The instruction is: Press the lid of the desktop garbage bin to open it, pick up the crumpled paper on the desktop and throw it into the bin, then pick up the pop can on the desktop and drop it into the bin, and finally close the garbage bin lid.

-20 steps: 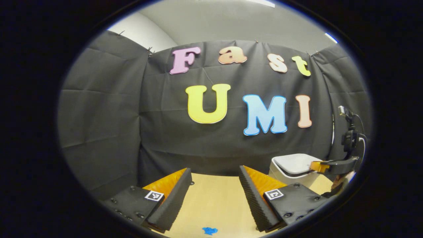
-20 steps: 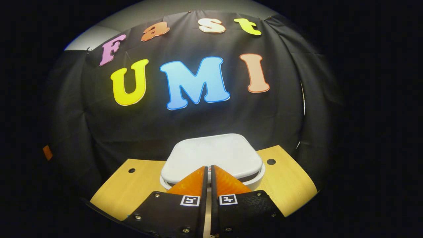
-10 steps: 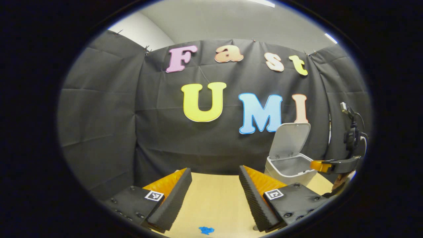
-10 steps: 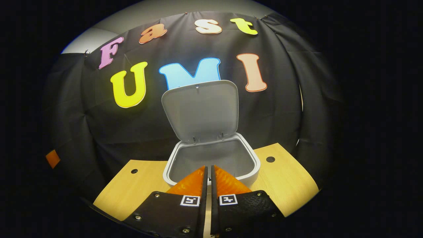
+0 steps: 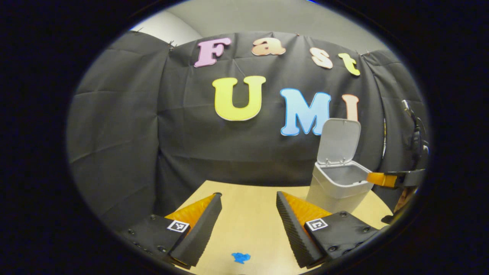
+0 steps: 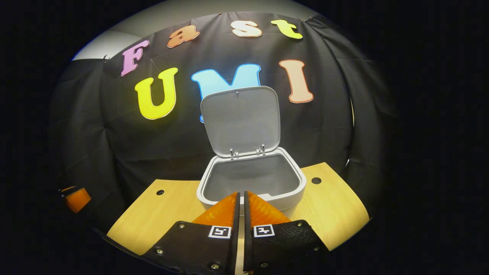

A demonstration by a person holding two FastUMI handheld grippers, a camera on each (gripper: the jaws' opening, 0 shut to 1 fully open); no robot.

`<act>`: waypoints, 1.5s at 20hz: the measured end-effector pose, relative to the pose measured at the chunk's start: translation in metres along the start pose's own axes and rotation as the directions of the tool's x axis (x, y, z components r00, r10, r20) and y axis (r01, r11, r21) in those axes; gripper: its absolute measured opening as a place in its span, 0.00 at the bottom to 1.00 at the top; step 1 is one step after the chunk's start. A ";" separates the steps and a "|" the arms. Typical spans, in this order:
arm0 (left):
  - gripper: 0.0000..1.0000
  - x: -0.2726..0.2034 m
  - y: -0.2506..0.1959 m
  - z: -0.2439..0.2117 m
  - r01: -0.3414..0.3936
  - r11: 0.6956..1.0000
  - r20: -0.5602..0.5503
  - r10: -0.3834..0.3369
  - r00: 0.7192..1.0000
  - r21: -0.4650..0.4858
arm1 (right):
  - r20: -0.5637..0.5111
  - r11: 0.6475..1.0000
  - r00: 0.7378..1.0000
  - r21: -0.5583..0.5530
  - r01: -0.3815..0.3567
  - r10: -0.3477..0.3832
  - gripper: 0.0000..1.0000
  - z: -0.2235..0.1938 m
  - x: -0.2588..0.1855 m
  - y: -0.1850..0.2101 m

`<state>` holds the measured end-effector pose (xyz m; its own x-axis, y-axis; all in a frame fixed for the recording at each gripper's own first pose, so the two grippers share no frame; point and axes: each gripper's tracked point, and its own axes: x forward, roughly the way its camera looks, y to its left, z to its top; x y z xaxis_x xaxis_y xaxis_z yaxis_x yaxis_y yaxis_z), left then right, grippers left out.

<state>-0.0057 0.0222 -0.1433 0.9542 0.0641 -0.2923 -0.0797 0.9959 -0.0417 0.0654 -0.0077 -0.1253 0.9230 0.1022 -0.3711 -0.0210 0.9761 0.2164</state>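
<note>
Wooden desktop (image 6: 336, 214) spans lower frame of right gripper view, pale, with small dark holes.
White garbage bin (image 6: 292, 191) centre of that view, lid (image 6: 240, 120) raised upright at back, interior grey; in left gripper view bin at right of frame.
Right gripper (image 6: 240, 198) bottom centre, jaws clenched together on nothing, tips just before bin's front rim.
Left gripper (image 5: 248, 206) bottom centre of left gripper view, jaws released wide over bare desktop.
Blue scrap (image 5: 240, 257) on desktop, bottom centre, between fingers.
</note>
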 end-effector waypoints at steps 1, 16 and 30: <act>1.00 0.004 0.004 -0.013 -0.005 1.000 -0.020 0.005 1.000 0.009 | -0.006 1.000 1.000 0.003 0.000 0.000 0.07 -0.003 -0.001 0.000; 0.95 0.045 0.017 -0.235 0.067 0.997 -0.357 -0.047 0.933 0.045 | -0.083 0.996 0.992 -0.002 0.090 -0.090 0.07 -0.033 -0.022 -0.029; 1.00 0.064 0.039 -0.349 0.035 0.999 -0.571 -0.031 0.821 -0.003 | -0.147 0.988 0.977 -0.002 0.156 -0.155 0.07 -0.051 -0.023 -0.049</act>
<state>-0.0481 0.0427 -0.4975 0.6209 -0.0138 -0.7838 -0.0473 0.9974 -0.0551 0.0260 -0.0476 -0.1734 0.8484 -0.0231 -0.5289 0.1226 0.9805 0.1539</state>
